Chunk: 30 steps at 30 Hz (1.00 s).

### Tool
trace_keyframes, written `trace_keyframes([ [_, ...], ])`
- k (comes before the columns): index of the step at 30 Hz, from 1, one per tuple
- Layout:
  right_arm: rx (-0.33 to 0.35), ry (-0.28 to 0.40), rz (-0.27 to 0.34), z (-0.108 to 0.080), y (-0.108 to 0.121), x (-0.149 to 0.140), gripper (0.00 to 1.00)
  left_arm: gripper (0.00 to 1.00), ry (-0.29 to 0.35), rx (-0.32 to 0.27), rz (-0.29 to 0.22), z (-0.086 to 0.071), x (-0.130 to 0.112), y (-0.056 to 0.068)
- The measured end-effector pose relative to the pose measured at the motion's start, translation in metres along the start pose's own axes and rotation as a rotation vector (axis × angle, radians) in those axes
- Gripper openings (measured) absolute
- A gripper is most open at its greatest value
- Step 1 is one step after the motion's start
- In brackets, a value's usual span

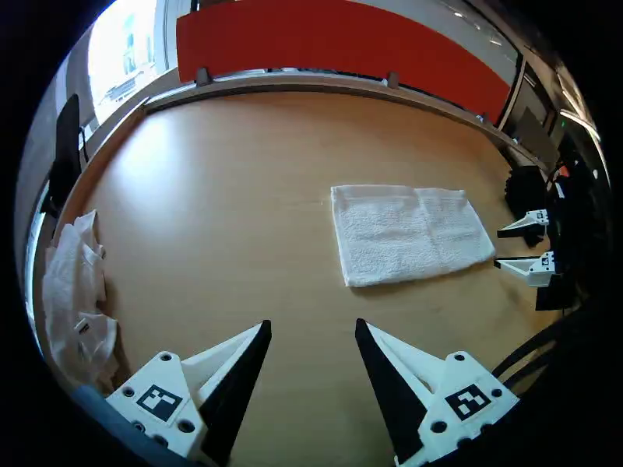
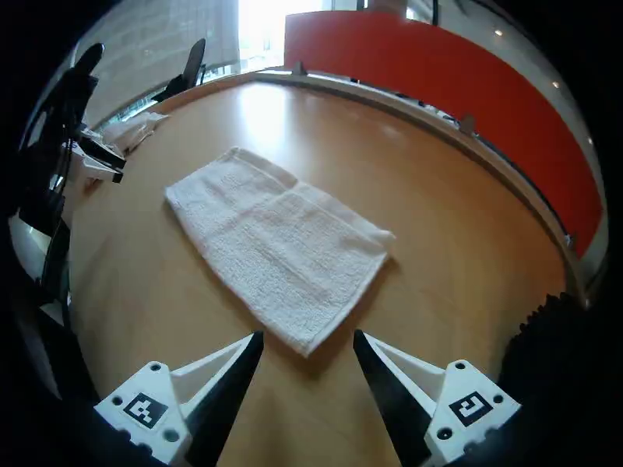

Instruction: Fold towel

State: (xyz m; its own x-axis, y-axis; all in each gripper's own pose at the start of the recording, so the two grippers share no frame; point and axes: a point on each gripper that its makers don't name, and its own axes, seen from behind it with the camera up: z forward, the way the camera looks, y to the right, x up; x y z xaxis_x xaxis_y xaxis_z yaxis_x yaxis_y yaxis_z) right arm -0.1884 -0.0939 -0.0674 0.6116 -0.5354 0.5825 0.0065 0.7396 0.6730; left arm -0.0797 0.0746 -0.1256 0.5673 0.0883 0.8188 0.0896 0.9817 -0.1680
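A white towel [image 1: 409, 232] lies folded flat in a rectangle on the wooden table [image 1: 234, 202]. My left gripper [image 1: 311, 323] hovers open over bare wood, well short of the towel's near left corner. Across the towel, my right gripper [image 1: 506, 247] stands open at its right short edge. In the right gripper view the towel [image 2: 276, 245] runs diagonally, and its near corner lies just ahead of the open right gripper [image 2: 307, 335]. The left gripper [image 2: 117, 167] is small at the far left, beyond the towel.
A heap of white cloths [image 1: 74, 296] sits at the table's left edge, also seen as cloths [image 2: 132, 128] in the right gripper view. A red partition [image 1: 335, 39] runs along the table's far edge. A dark object [image 2: 553, 327] sits at the right.
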Motion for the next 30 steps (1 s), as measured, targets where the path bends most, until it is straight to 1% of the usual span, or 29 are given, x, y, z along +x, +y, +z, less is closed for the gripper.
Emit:
trace_keyframes([
  [2, 0.005, -0.005, -0.005, 0.002, 0.000, -0.001, 0.87, 0.79, -0.001, 0.002, -0.002, -0.001, -0.002, -0.001],
  [4, 0.010, -0.011, -0.012, 0.004, 0.000, -0.003, 0.81, 0.79, -0.002, 0.005, -0.003, -0.003, -0.003, -0.002],
  [9, 0.021, -0.025, -0.025, 0.008, 0.000, -0.008, 0.64, 0.79, -0.003, 0.011, -0.009, -0.007, -0.006, -0.004],
  [15, 0.041, -0.040, -0.023, 0.010, -0.001, -0.013, 0.44, 0.79, -0.006, 0.019, -0.017, -0.010, -0.010, -0.008],
  [18, 0.054, -0.040, -0.016, 0.009, -0.003, -0.013, 0.31, 0.79, -0.007, 0.022, -0.018, -0.012, -0.011, -0.010],
  [21, 0.056, -0.038, -0.014, 0.008, -0.003, -0.013, 0.22, 0.79, -0.010, 0.025, -0.019, -0.012, -0.013, -0.012],
  [24, 0.058, -0.035, -0.020, 0.006, -0.003, -0.013, 0.10, 0.79, -0.014, 0.027, -0.022, -0.011, -0.015, -0.014],
  [26, 0.057, -0.034, -0.022, 0.005, -0.004, -0.013, 0.07, 0.79, -0.016, 0.028, -0.023, -0.011, -0.016, -0.014],
  [30, 0.056, -0.031, -0.023, 0.003, -0.004, -0.012, 0.05, 0.79, -0.018, 0.028, -0.023, -0.011, -0.017, -0.015],
])
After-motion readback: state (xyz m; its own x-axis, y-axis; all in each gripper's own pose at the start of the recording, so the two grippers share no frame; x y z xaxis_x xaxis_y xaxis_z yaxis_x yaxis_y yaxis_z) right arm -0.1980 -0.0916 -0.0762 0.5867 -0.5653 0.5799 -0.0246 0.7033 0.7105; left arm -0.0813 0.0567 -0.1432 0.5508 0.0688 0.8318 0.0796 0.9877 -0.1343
